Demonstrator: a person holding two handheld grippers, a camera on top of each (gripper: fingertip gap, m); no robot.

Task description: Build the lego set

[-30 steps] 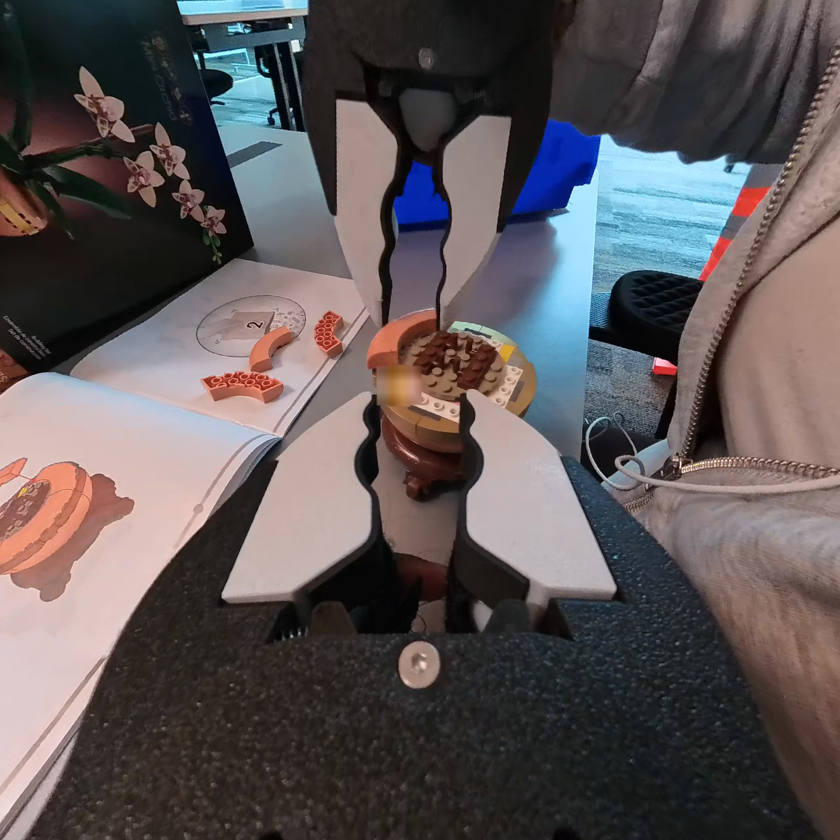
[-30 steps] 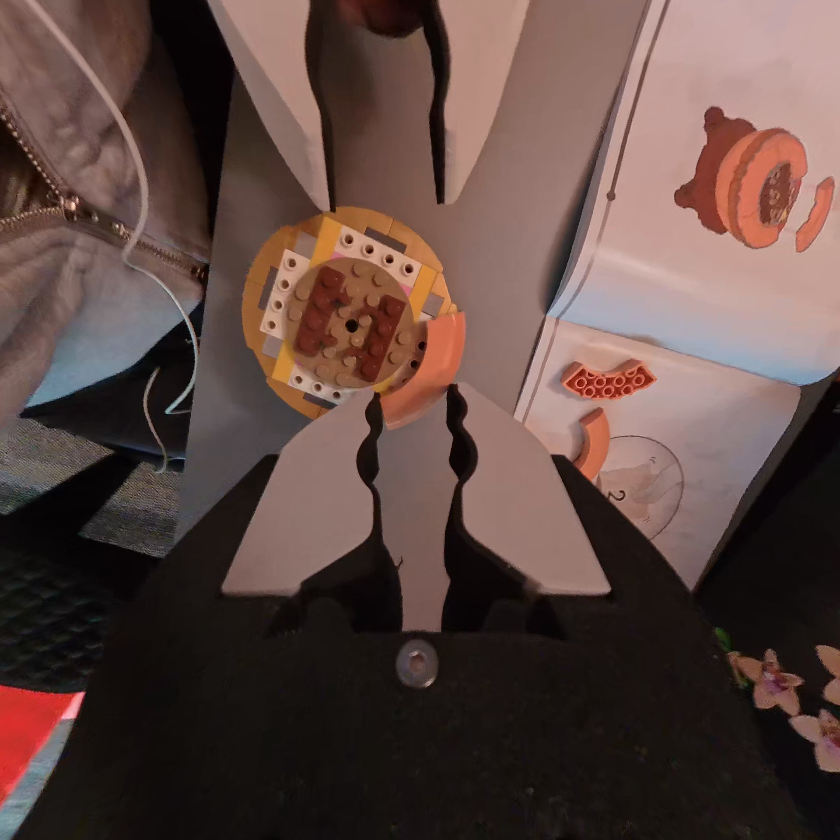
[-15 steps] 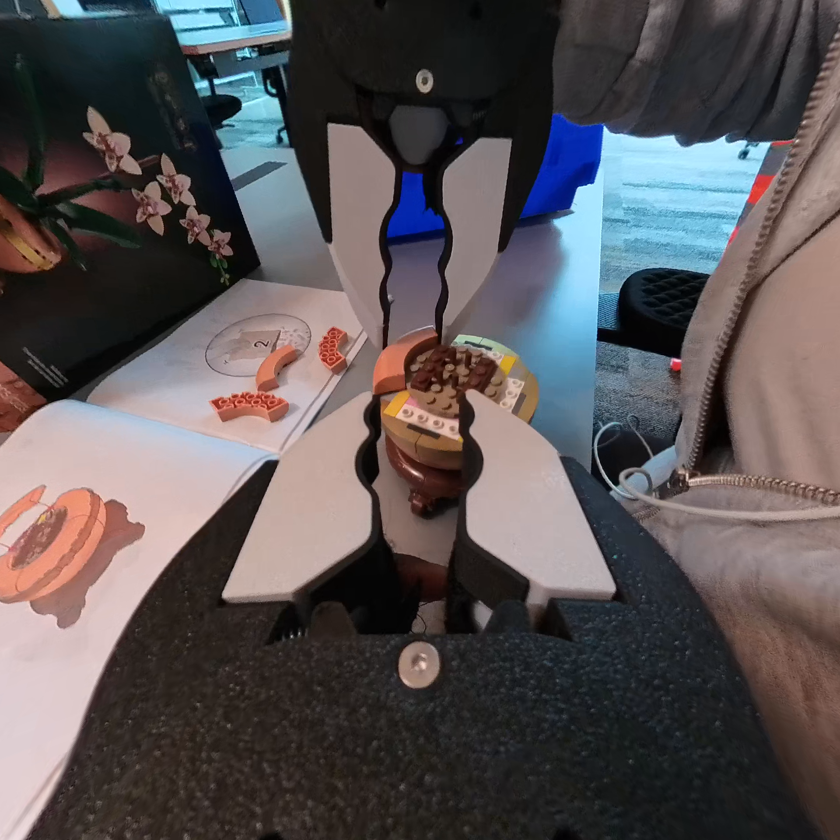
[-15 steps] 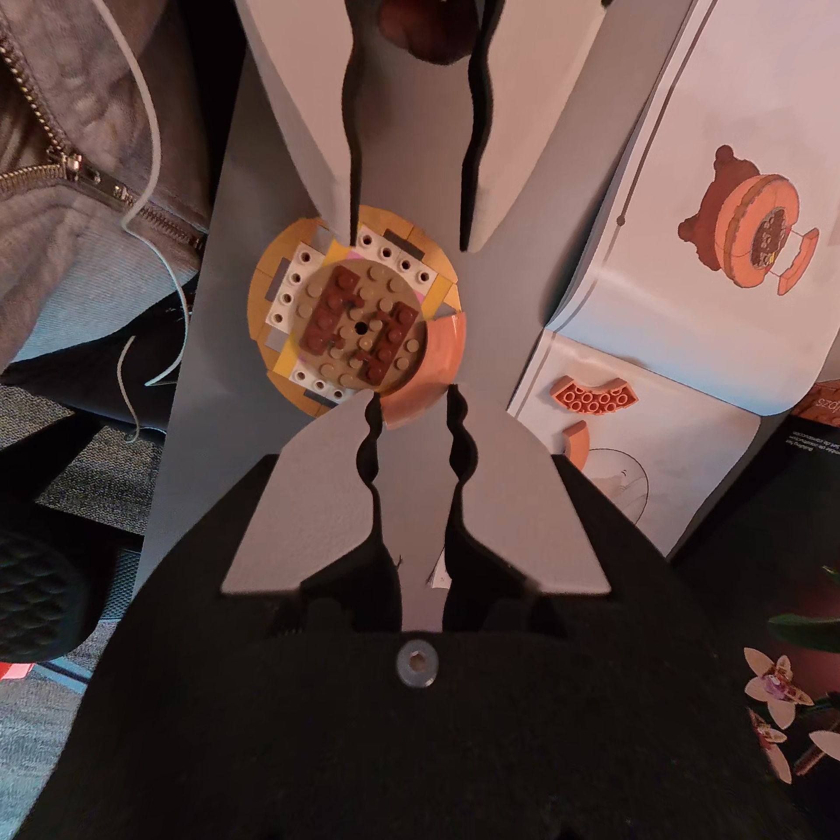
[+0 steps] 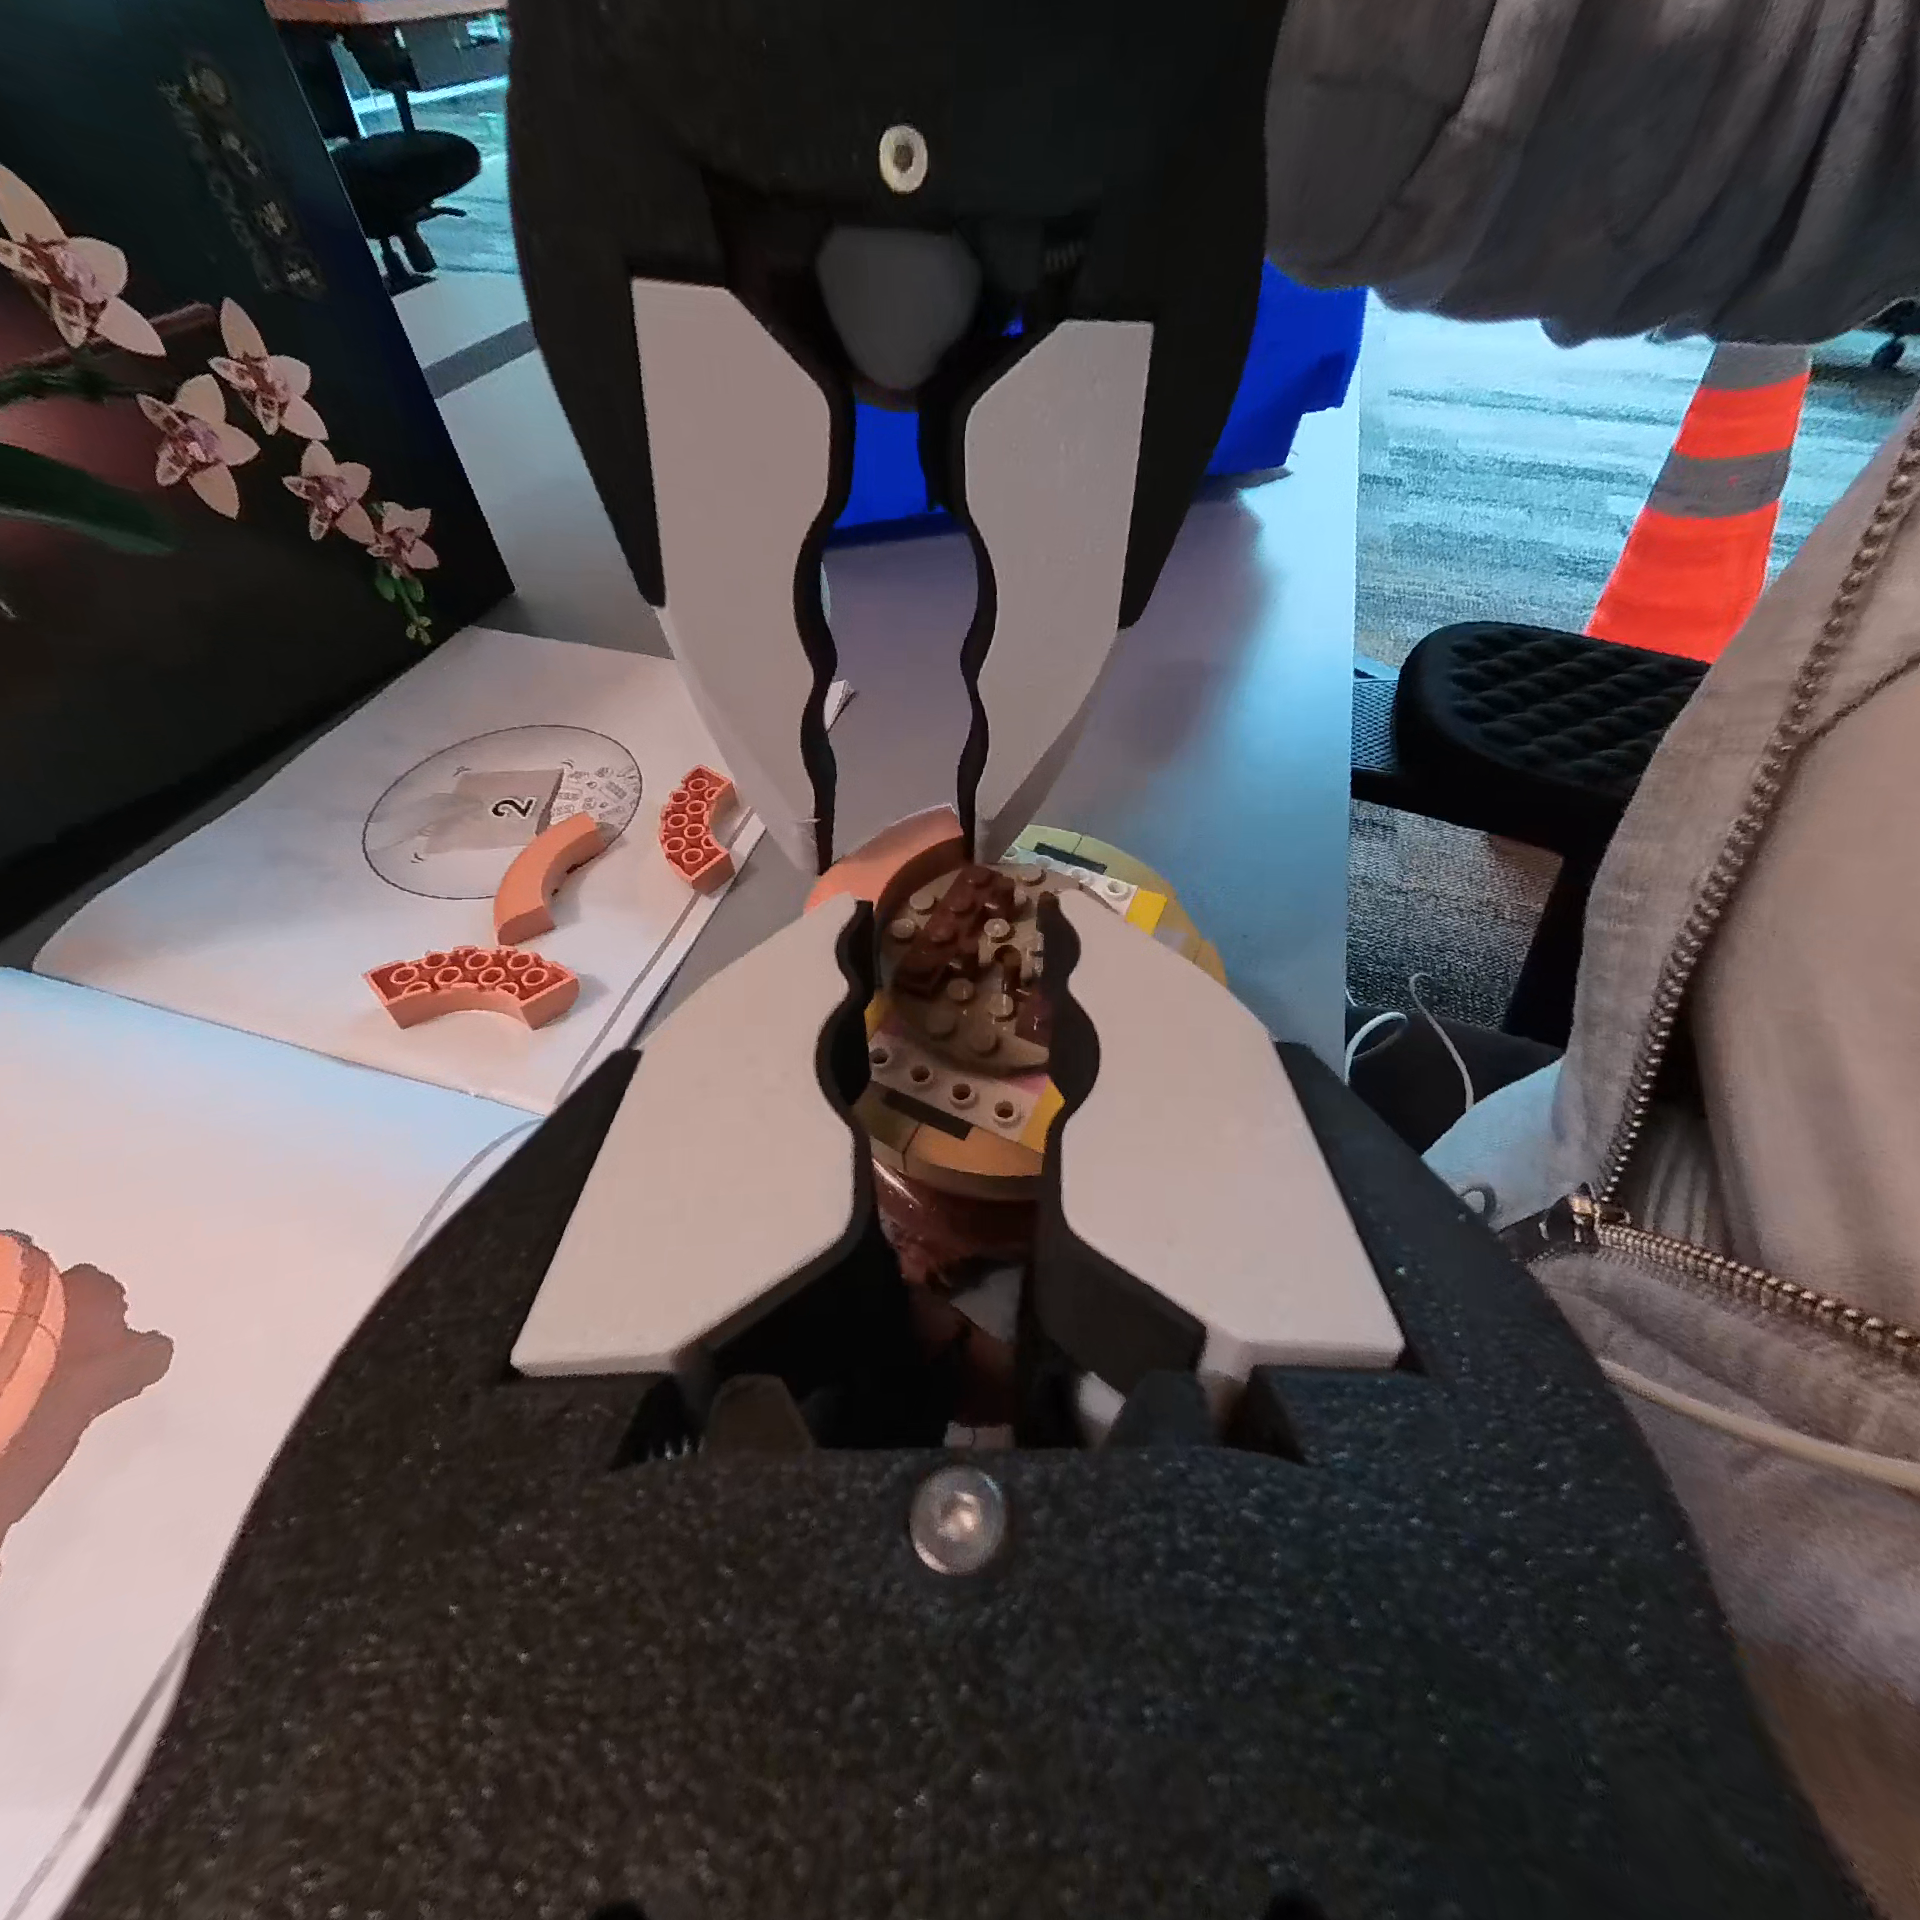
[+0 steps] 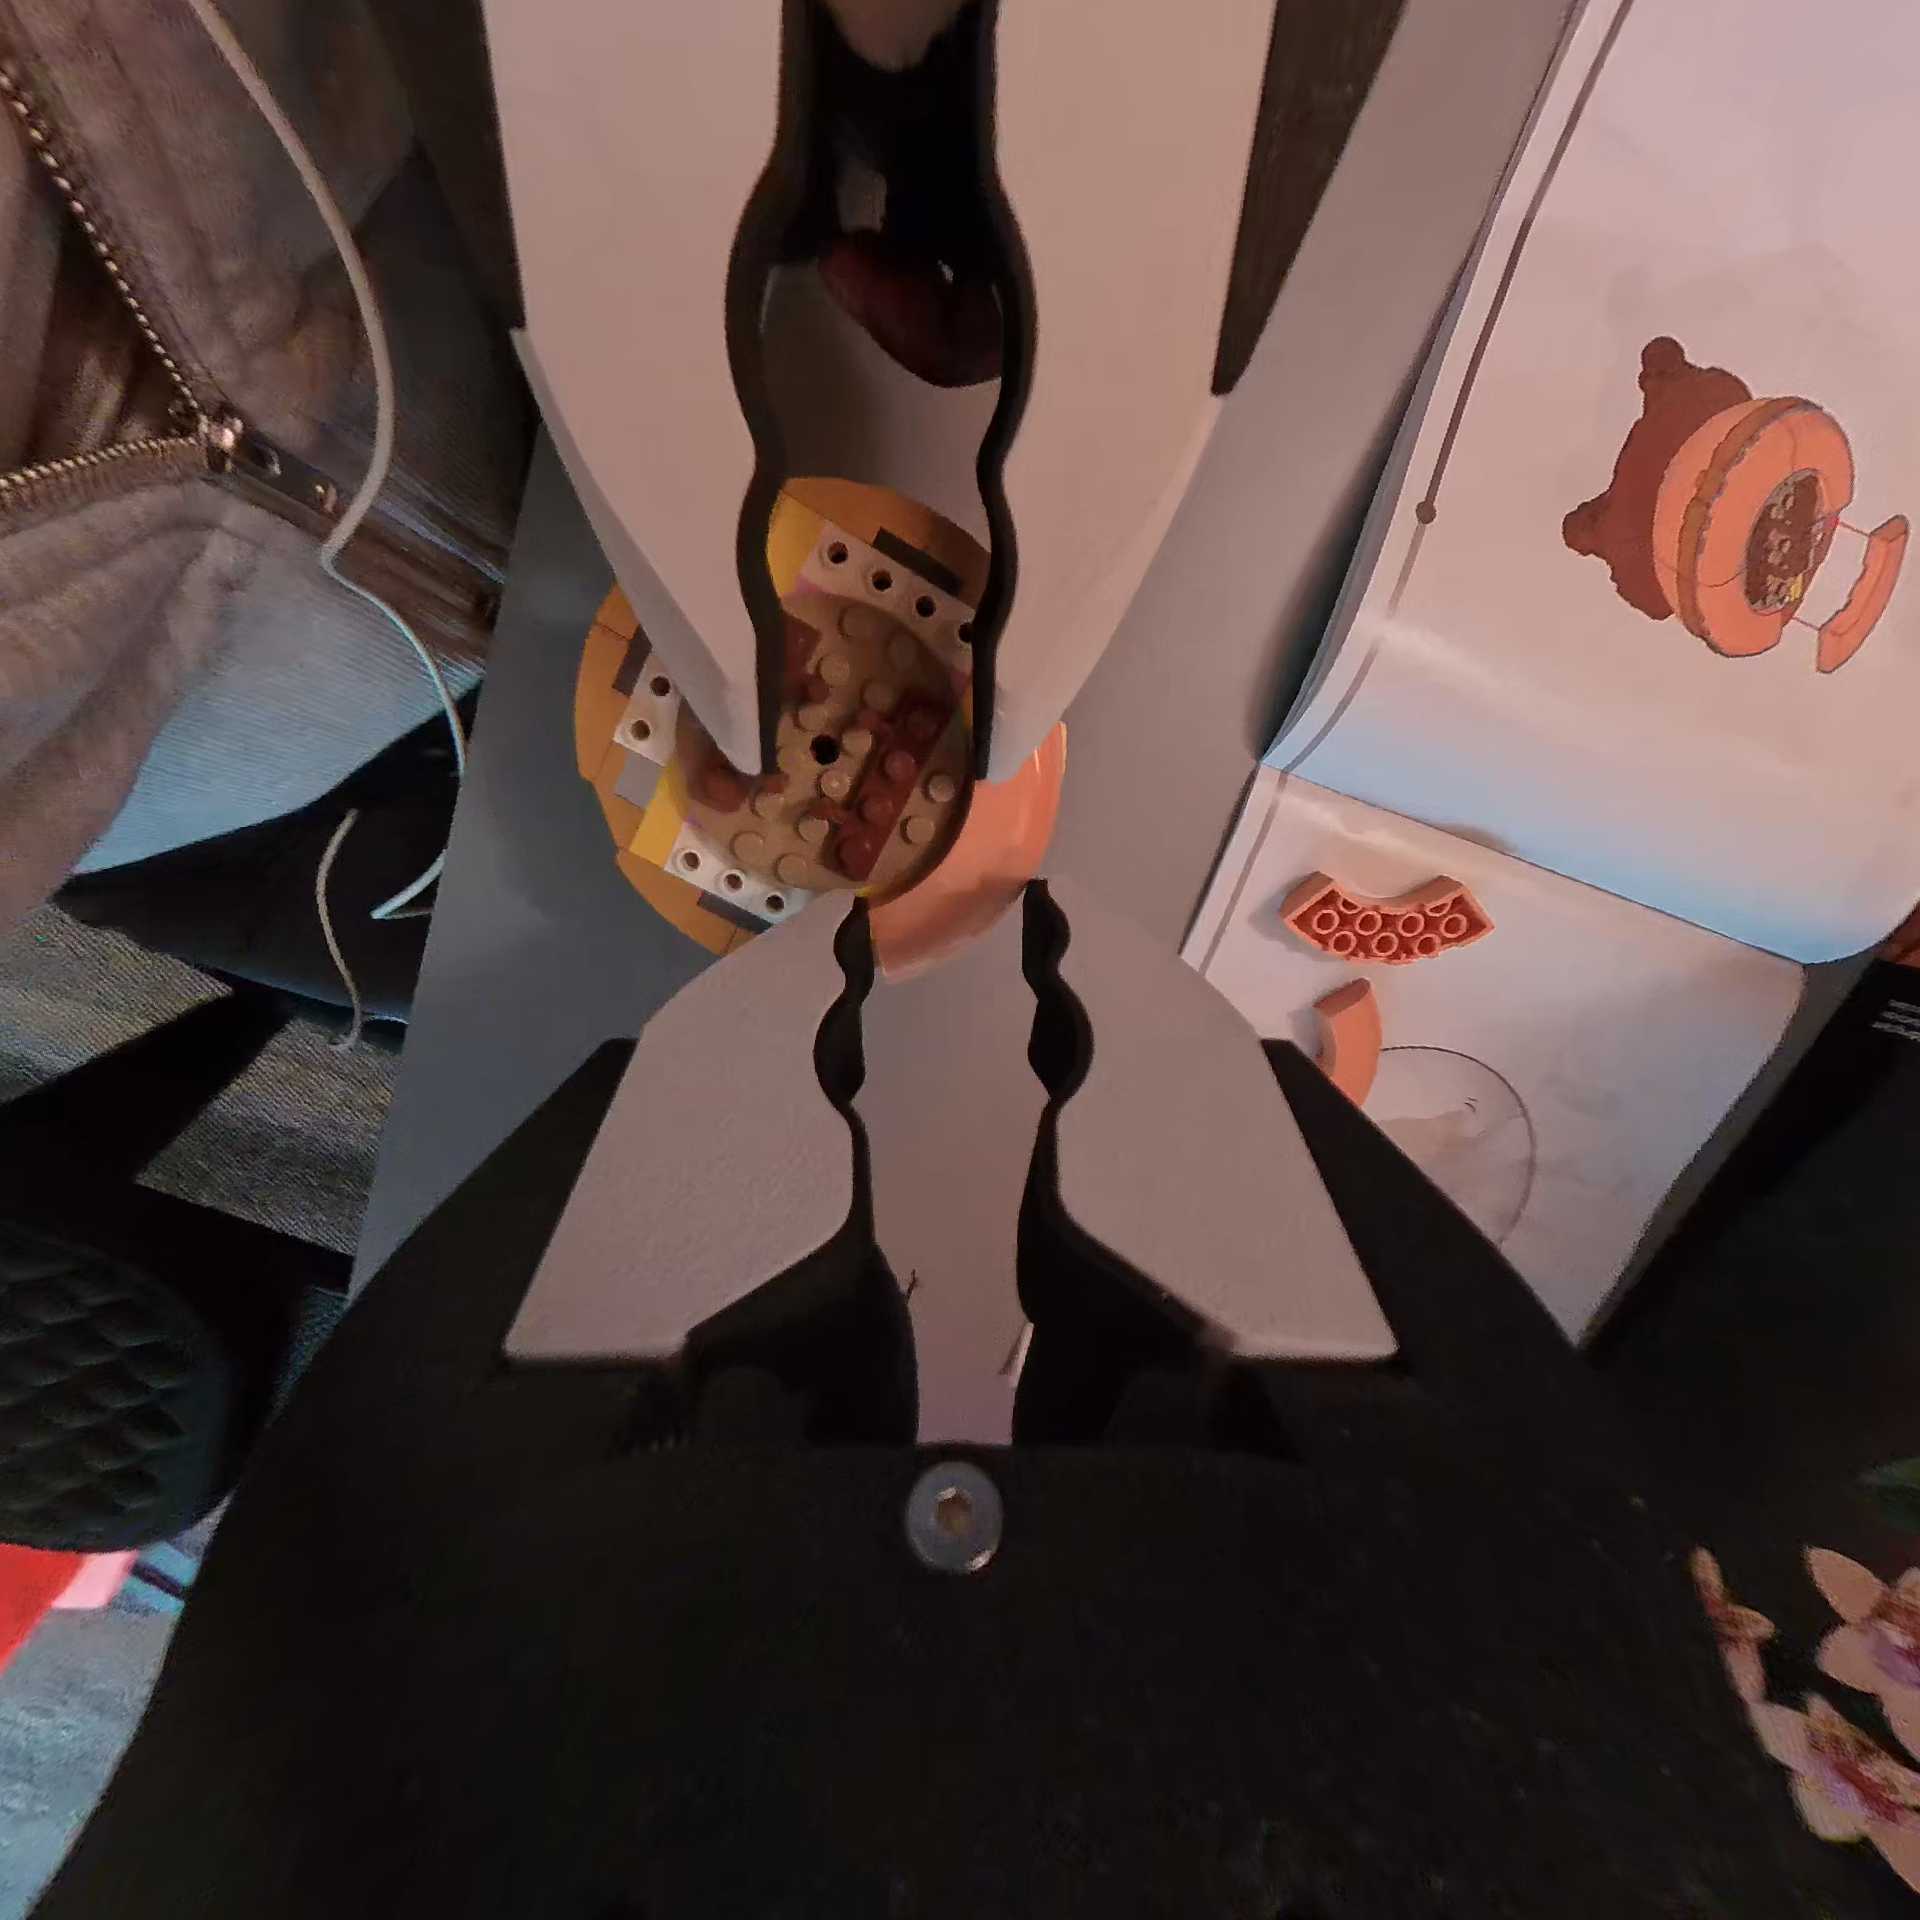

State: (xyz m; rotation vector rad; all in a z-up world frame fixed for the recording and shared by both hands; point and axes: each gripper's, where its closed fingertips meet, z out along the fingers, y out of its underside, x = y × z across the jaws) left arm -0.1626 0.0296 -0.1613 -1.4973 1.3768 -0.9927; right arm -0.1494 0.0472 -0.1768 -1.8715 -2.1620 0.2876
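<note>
The left gripper [image 5: 951, 920] had come forward. Half a second earlier the round pot model [image 5: 961, 1081] lay just beyond its fingertips; now the fingers reached over it on both sides, and the right wrist view showed them covering much of the studded top. Its claw stood at the same middling gap as before. A dark brown lump [image 6: 904, 312] sat deep between the fingers, and whether it was clamped could not be told.

The right gripper [image 6: 943, 904] had hardly shifted. Its claw was narrow, with bare table [image 6: 945, 1195] showing through the gap, and its tips met the near edge of the salmon curved brick [image 6: 971, 894] on the model's rim, on the side towards the instruction booklet [image 6: 1558, 675].

The model stood on the grey table, close to the person's jacket. Three more curved bricks lay to the left on the booklet's far page: one studs-up and nearest [image 5: 473, 982], one smooth [image 5: 545, 878], one by the page edge [image 5: 698, 826].

The advance probably meant the left gripper was bracing the model so the right could press the first rim brick home. Three quarters of the ring looked unbuilt.
</note>
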